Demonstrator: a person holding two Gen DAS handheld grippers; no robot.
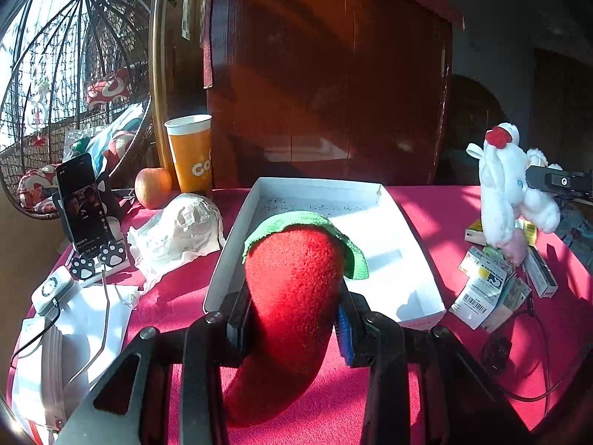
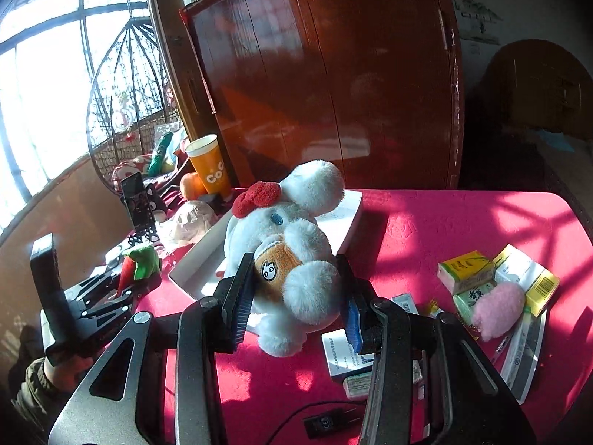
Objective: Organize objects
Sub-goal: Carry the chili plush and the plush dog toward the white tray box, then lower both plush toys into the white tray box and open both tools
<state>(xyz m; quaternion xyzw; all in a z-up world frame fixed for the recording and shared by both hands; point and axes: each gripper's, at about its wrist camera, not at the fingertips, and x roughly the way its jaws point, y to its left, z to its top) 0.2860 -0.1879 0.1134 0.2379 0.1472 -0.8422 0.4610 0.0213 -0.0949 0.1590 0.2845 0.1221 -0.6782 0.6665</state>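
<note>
My left gripper (image 1: 292,319) is shut on a red plush chili with a green cap (image 1: 292,296), held above the near end of an open white box (image 1: 415,256) on the red tablecloth. My right gripper (image 2: 296,304) is shut on a white plush dog with a red bow (image 2: 292,230), held right of the box (image 2: 192,263). The dog also shows at the right in the left wrist view (image 1: 507,189), and the chili in the left gripper at the left in the right wrist view (image 2: 137,263).
Medicine boxes and tissue packs (image 2: 496,285) and a pink plush piece (image 2: 498,309) lie on the right. An orange cup (image 1: 191,154), an apple (image 1: 152,187), crumpled paper (image 1: 181,230), a phone on a stand (image 1: 85,204) and cables sit left. A wooden cabinet (image 1: 326,74) stands behind.
</note>
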